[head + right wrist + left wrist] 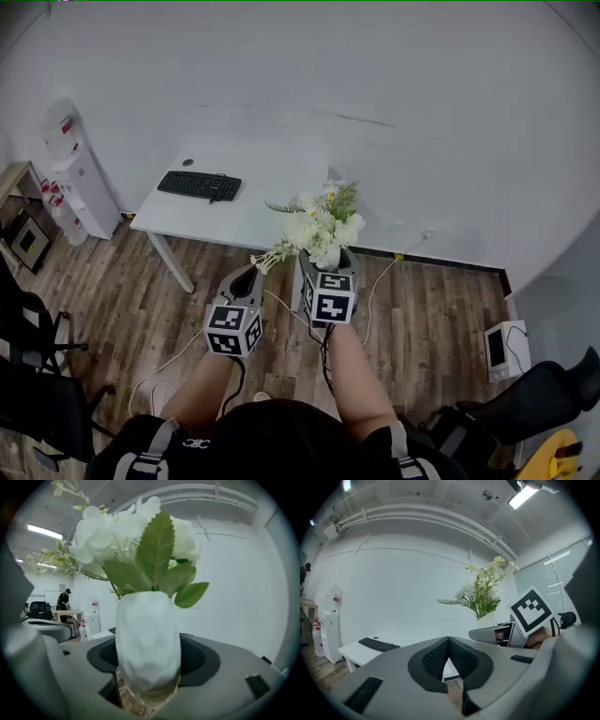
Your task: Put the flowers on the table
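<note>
A white vase [329,256] with white flowers and green leaves [323,220] is held upright in the air, with my right gripper [328,266] shut on it. In the right gripper view the vase [147,644] fills the gap between the jaws and the flowers [136,531] rise above it. My left gripper [246,274] hangs just left of the vase, shut with nothing in it; its tips [449,641] meet. The white table [234,220] lies ahead of both grippers. From the left gripper view the flowers [487,585] show at the right.
A black keyboard [199,186] lies on the table's far left part. A water dispenser [80,173] stands by the wall at left. Black office chairs [37,375] stand at the lower left and lower right. A white box [504,349] and cables lie on the wood floor.
</note>
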{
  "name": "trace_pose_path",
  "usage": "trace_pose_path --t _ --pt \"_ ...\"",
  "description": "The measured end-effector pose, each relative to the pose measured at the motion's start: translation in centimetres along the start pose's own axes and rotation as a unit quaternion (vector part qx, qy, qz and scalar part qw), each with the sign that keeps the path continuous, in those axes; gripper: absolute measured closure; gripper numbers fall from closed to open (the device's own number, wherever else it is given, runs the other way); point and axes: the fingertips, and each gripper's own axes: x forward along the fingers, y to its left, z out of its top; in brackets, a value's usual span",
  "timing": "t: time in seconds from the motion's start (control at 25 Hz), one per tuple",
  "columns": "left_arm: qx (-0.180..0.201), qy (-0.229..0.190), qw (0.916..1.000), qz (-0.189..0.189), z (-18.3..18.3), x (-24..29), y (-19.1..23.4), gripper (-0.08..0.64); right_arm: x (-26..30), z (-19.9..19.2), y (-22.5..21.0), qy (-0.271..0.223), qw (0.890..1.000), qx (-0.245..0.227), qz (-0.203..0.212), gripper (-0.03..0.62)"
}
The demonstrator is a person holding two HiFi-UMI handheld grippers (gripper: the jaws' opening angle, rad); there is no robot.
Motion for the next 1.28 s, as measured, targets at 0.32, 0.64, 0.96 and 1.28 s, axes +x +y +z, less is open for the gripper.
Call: trace_pose_path --t 0.32,0.64,0.96,1.28 --pt "0.001 -0.001 1.0 0.004 0.0 -0.4 -0.3 0.56 -0.9 0.2 -0.2 -0.013 1.0 -0.002 -0.001 0.232" --pt "-0.004 0.006 1.0 0.002 -0.6 -0.2 0.2 0.56 -0.6 0.2 0.5 -0.021 1.0 -0.015 -0.002 0.232" --pt "-0.002 0.006 0.9999 0.011 -1.3 0.1 2.2 0.56 0.7 -0.7 2.6 -0.032 0.999 -0.032 0.013 0.232" --pt "0.011 0.0 0.9998 0.019 -1.6 0.5 6.8 0.56 3.5 -1.0 4.9 -0.041 0.999 -0.023 0.018 0.232"
